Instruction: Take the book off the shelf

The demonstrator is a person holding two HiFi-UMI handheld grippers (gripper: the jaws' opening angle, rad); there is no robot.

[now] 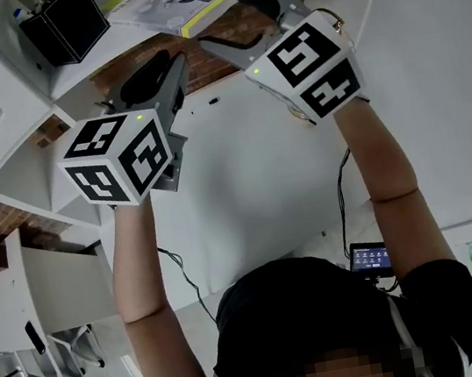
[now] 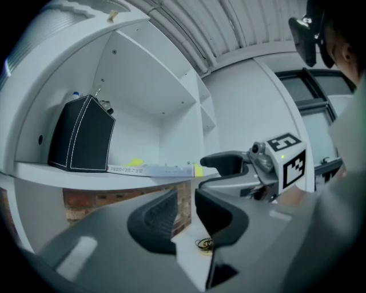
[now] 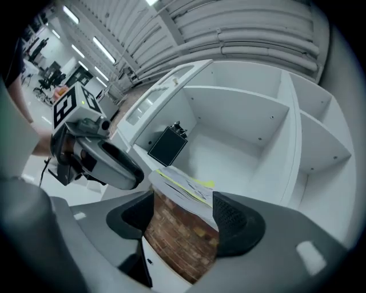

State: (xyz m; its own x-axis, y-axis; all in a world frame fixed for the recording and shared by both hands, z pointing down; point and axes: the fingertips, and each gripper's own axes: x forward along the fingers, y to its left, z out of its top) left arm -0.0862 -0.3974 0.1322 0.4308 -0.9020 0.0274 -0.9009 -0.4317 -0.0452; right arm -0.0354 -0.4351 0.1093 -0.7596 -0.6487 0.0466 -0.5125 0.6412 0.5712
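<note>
With right claw (image 3: 183, 213) wide and empty, slide level over near edge of book (image 3: 184, 186), then clamp; keep narrow, empty left claw (image 2: 186, 214) clear.

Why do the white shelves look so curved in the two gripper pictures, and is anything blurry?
Left gripper view: wide-angle lens bows the shelf, corners go dark, the near fingers look soft. Right gripper view: same bowing and dark rim; the book looks fairly sharp. Head view: lines straighter, even lighting.
</note>
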